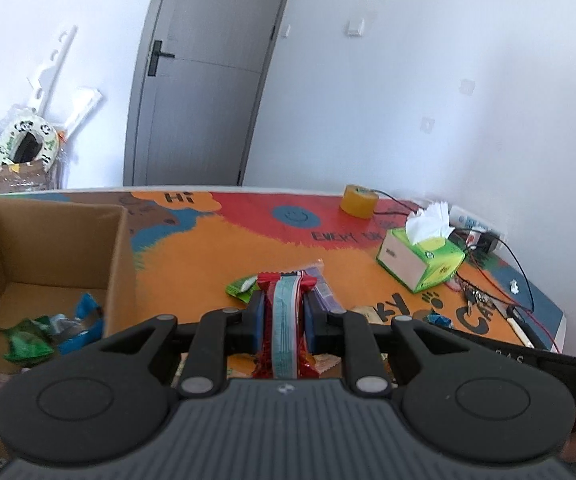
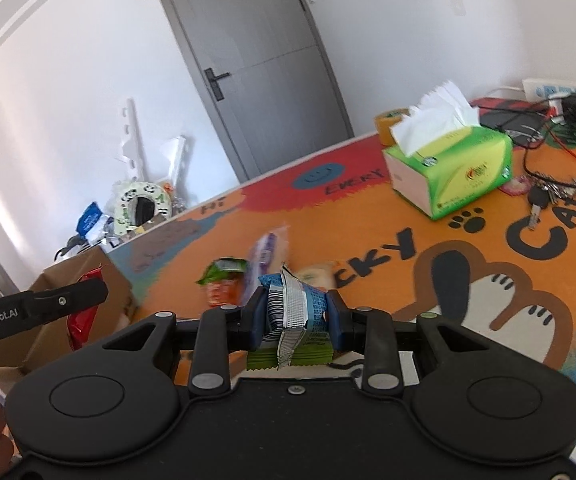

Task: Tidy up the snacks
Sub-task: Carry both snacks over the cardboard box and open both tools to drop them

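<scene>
My left gripper (image 1: 283, 316) is shut on a red snack packet (image 1: 284, 320) with a pale blue stripe, held above the table. To its left stands an open cardboard box (image 1: 121, 248) with green and blue packets (image 1: 55, 332) on its floor. My right gripper (image 2: 296, 316) is shut on a blue and silver snack packet (image 2: 294, 308) with a barcode and a green lower end. Loose on the orange mat lie a green packet (image 2: 223, 270), an orange one (image 2: 220, 294) and a purple one (image 2: 265, 250). The left gripper (image 2: 39, 306) shows at the right wrist view's left edge, red packet (image 2: 83, 320) below it.
A green tissue box (image 1: 422, 258) stands to the right on the mat (image 1: 215, 256). Behind it are a roll of yellow tape (image 1: 359, 200), a power strip, cables and keys (image 2: 540, 196). Beyond the table's far edge are a grey door (image 1: 203, 80) and clutter on the floor.
</scene>
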A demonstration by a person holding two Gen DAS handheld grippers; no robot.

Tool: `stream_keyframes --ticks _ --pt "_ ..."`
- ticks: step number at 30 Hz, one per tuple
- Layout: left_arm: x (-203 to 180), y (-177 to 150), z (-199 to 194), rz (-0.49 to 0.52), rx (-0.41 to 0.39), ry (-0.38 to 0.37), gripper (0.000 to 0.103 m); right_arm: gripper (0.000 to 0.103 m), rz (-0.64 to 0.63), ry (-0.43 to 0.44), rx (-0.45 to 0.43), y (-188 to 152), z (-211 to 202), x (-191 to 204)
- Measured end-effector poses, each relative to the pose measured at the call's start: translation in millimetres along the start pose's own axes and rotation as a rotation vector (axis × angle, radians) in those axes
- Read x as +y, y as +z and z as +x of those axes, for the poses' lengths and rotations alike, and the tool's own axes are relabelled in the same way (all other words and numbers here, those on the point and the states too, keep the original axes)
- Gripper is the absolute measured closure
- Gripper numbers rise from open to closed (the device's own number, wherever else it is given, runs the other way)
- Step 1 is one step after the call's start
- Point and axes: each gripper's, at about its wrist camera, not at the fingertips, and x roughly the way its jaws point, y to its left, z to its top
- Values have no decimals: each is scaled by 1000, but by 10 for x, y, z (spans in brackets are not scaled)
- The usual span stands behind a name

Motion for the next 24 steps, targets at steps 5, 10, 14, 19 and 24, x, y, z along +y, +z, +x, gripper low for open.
stream_keyframes --ticks 5,10,14,19,24 --pt "91 -2 -177 -10 -23 27 84 72 -27 32 -12 -2 -86 163" --pt "194 11 -344 -17 -46 56 84 72 -47 59 -19 -15 -135 307" --pt "297 7 -447 -30 -58 80 84 72 -69 81 -20 -23 -144 435" --pt "455 -2 -582 -42 -73 112 84 72 -88 105 -20 -34 -128 581" --pt "625 -7 -640 -59 -72 137 84 72 -119 122 -10 -66 -70 749"
